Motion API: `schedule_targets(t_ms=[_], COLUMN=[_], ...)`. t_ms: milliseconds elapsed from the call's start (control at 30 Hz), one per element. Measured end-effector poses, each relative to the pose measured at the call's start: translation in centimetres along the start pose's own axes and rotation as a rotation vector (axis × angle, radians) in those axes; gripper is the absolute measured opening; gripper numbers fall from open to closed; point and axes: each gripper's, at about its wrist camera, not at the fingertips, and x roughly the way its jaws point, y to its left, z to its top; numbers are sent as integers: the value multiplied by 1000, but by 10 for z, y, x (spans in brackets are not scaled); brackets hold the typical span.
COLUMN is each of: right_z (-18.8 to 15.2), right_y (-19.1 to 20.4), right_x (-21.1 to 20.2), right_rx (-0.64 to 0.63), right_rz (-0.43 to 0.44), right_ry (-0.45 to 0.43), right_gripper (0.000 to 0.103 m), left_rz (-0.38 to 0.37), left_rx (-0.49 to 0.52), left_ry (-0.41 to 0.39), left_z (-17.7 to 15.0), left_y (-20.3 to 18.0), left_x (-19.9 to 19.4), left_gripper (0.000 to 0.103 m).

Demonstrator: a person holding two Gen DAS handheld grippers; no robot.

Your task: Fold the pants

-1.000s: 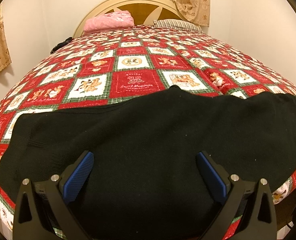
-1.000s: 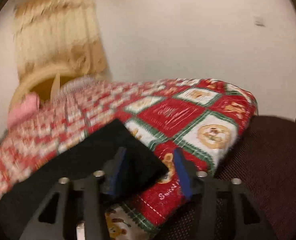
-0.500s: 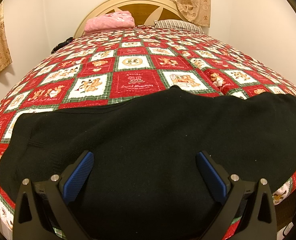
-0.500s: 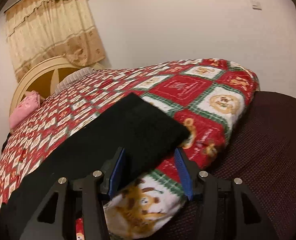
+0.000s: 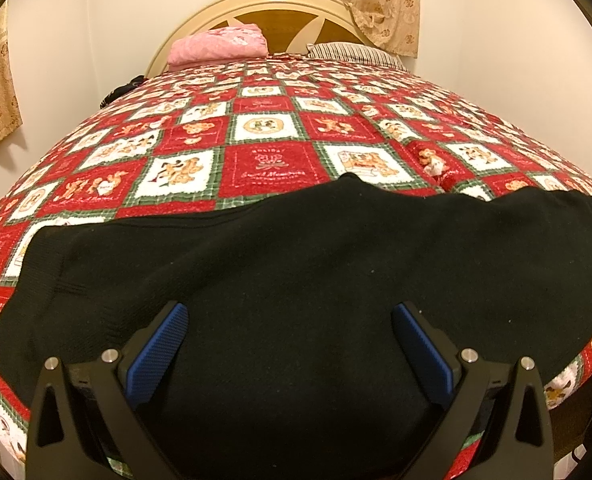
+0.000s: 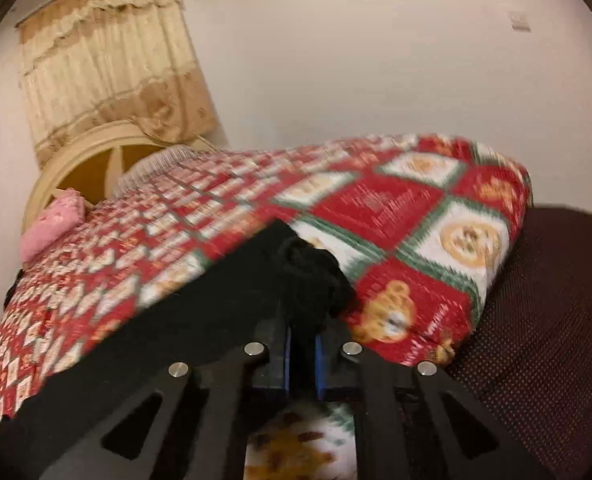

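Observation:
Black pants (image 5: pixel 296 272) lie spread across the near edge of a bed with a red, white and green patchwork quilt (image 5: pixel 271 128). My left gripper (image 5: pixel 289 344) is open, its blue pads wide apart just above the middle of the pants, holding nothing. In the right wrist view my right gripper (image 6: pixel 302 354) is shut on the bunched end of the black pants (image 6: pixel 308 276), which lifts off the quilt (image 6: pixel 416 216) near the bed's right corner. That view is blurred.
A pink folded blanket (image 5: pixel 219 46) and a striped pillow (image 5: pixel 352 54) lie at the cream headboard (image 5: pixel 279 4). Curtains hang behind. A dark maroon chair seat (image 6: pixel 548 300) stands against the bed's right corner. Walls are close on both sides.
My right gripper has closed on the end of the pants, which now bunches up between the pads. The left gripper has stayed open in the same place.

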Motion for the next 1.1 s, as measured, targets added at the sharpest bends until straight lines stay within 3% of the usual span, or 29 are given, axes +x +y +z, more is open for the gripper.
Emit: schedule_targets(t_ms=[167,267,500,600,700,767,867,933,967,1033,1100], right_z=[-5,-32,-167,-228,-256,-257,-243,-220,-209,-186,-164], right_y=[94,159,283,307,309,309,307,300,296,287,283], right_x=[-54,-78,-102,-105,-105,-107,-107,-106,-106,-104,-95], right_rx=[-231,-386,-768,-974,-1089,-1108,-1053,-914,-837,-663,-559], right_rz=[226,361,637,625,562,555,604,757,826,918,891], right_ry=[-81,-91,-5,-20,-95,-105,-20,111,158,223,243], right_gripper=[8,8,8,8,10,11,17,39,56,60,60], left_rz=[1,-17,-75,-76,-79,-66,-31,-25,-29,-38,-38], left_rx=[-14,-31,-122,-135,-121,-99,-47,-30,-30,-40,-42], left_ry=[-4,-2,-12,-18,-22,-27,-34,-35,-35,-35,-34], left_z=[1,1,3,1,0,-1,-3,-4,-4,-4,-4], left_y=[0,2,22,29,30,27,20,19,20,22,23], left_x=[-3,-6,-14,-15,-14,-13,-10,-10,-10,-10,-10], left_gripper=[103,103,103,103,103,103,103,103,103,103,103])
